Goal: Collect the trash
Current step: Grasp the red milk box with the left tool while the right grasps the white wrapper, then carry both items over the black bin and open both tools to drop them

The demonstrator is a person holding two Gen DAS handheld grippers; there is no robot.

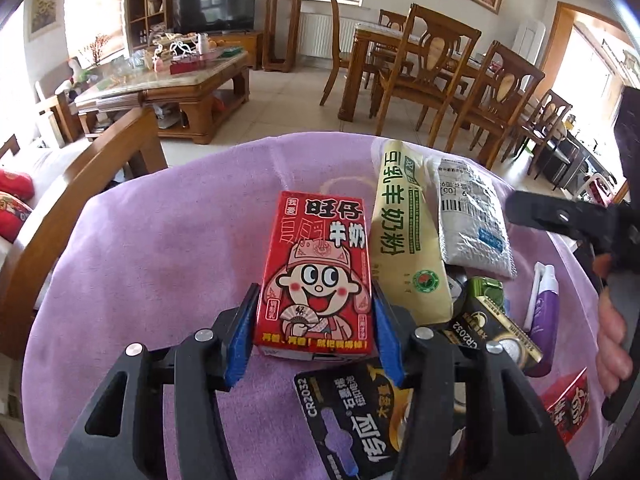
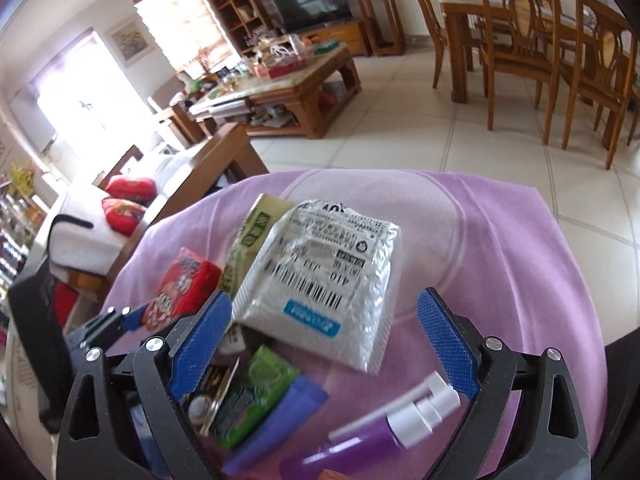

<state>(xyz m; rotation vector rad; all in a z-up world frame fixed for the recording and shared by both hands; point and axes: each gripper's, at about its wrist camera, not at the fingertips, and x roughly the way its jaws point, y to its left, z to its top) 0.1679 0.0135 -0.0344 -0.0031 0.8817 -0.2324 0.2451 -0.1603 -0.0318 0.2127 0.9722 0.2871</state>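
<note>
On the purple cloth (image 1: 152, 264) covering the counter, as the left wrist view shows it, the left claw (image 1: 315, 312) grips a red milk carton (image 1: 318, 276) by its two long sides, blue pads (image 1: 244, 336) pressed against it. Just right of the carton lies a yellow milk-powder pouch (image 1: 404, 240), and beside that a silver padded mailer (image 1: 472, 216). Battery cards marked CR2032 (image 1: 492, 332) sit near the claw, with a purple spray bottle (image 1: 540, 300) further right. At the right edge the other claw (image 1: 568, 220) shows dark and partly cut off.

From the right wrist view, the right claw (image 2: 324, 344) hangs wide open above the pile, holding nothing. Between its blue pads (image 2: 448, 348) sit the silver mailer (image 2: 320, 280) and, nearer the camera, the blurred spray bottle (image 2: 384, 428) and a green packet (image 2: 256, 392). The red carton (image 2: 180, 284) appears at left, held in the left claw (image 2: 120, 320).
</note>
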